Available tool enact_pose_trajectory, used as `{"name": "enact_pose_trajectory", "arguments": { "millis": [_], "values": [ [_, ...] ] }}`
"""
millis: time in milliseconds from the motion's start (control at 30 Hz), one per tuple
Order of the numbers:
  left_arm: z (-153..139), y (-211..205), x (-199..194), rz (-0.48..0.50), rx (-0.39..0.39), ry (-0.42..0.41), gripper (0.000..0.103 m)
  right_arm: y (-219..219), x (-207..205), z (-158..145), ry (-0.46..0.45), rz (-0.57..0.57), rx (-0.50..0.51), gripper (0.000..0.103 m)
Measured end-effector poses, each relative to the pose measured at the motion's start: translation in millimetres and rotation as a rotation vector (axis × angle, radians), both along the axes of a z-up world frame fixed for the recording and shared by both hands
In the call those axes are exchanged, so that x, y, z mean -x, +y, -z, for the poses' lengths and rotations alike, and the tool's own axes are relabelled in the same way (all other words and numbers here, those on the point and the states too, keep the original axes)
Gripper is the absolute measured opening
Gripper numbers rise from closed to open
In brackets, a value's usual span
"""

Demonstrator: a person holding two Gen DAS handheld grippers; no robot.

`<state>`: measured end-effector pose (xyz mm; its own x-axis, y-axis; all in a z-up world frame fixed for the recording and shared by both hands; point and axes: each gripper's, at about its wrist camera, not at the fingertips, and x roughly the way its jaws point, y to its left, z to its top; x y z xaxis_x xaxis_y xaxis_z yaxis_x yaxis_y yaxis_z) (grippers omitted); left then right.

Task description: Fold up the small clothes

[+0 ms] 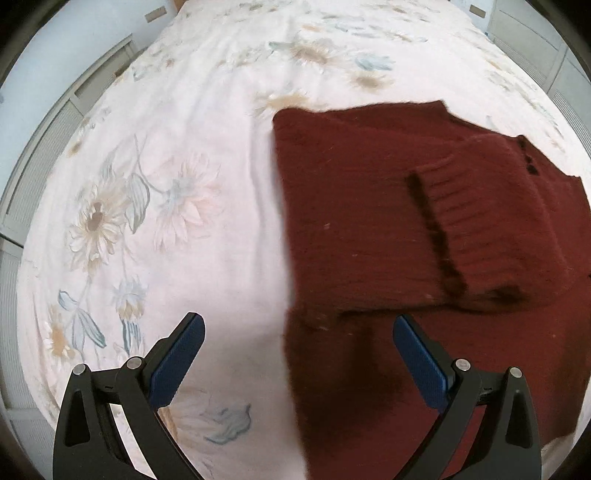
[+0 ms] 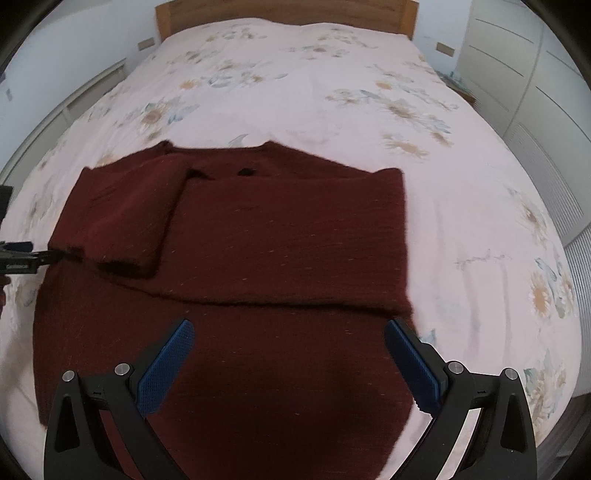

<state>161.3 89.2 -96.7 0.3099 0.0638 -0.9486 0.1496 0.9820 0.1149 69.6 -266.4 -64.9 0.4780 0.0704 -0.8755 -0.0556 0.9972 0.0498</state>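
A dark red knit sweater [image 2: 258, 240] lies flat on the bed, with both sleeves folded across its body. In the left wrist view the sweater [image 1: 424, 240] fills the right half, with a ribbed cuff on top. My left gripper [image 1: 297, 325] is open and empty, hovering over the sweater's left edge near its hem. My right gripper [image 2: 288, 332] is open and empty above the sweater's lower part. The left gripper also shows in the right wrist view [image 2: 18, 254] at the far left, by the sweater's edge.
The bed has a pale pink floral cover [image 2: 314, 92] and a wooden headboard [image 2: 284, 11] at the far end. White cabinets [image 2: 535, 74] stand on the right and a low white unit [image 1: 55, 122] on the left.
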Motion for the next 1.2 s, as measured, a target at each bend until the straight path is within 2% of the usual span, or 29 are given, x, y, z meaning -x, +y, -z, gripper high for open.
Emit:
{"name": "enact_pose_trajectory", "arguments": {
  "millis": [100, 233, 367, 433, 467, 533, 567, 600, 633, 867, 967, 1133, 1200],
  "values": [
    [18.3, -0.3, -7.9, 0.015, -0.009, 0.035, 0.099, 13.5, -3.6, 6.1, 0.016, -0.018, 0.013, 0.103],
    [34.5, -7.6, -16.6, 0.037, -0.004, 0.05, 0.089, 37.0, -8.7, 12.3, 0.028, -0.07, 0.038, 0.103],
    [37.8, -11.9, -24.2, 0.053, 0.021, 0.024, 0.086, 72.2, -20.7, 12.6, 0.031, -0.153, 0.062, 0.103],
    [36.9, -12.4, -25.4, 0.068, 0.041, 0.018, 0.069, 87.7, -26.0, 10.2, 0.022, -0.188, 0.066, 0.103],
    [36.3, -13.3, -25.9, 0.076, 0.056, 0.015, 0.064, 98.7, -29.9, 8.0, 0.015, -0.214, 0.07, 0.103],
    [34.2, -15.7, -24.2, 0.107, 0.072, 0.008, 0.04, 117.4, -36.9, 4.4, 0.0, -0.26, 0.077, 0.103],
    [33.7, -18.1, -24.7, 0.126, 0.077, 0.012, 0.032, 128.0, -40.8, 3.1, -0.007, -0.287, 0.081, 0.103],
    [32.2, -19.7, -25.7, 0.14, 0.086, 0.018, 0.017, 137.9, -44.5, 2.5, -0.011, -0.311, 0.088, 0.103],
    [31.0, -20.8, -26.7, 0.137, 0.083, 0.017, 0.014, 151.1, -49.4, 2.7, -0.013, -0.343, 0.101, 0.103],
    [30.3, -9.9, -33.5, 0.108, 0.155, 0.035, 0.013, 203.8, -66.6, 14.0, -0.012, -0.49, 0.167, 0.102],
    [31.6, -8.3, -24.4, 0.108, 0.151, 0.033, 0.013, 219.6, -76.0, 23.2, -0.011, -0.519, 0.2, 0.102],
    [32.0, -1.4, -20.8, 0.109, 0.145, 0.03, 0.013, 233.6, -96.2, 30.6, 0.007, -0.529, 0.174, 0.102],
    [35.5, -8.4, -22.6, 0.115, 0.136, 0.028, 0.013, 234.7, -101.8, 33.0, 0.027, -0.53, 0.159, 0.087]
  ]
}}
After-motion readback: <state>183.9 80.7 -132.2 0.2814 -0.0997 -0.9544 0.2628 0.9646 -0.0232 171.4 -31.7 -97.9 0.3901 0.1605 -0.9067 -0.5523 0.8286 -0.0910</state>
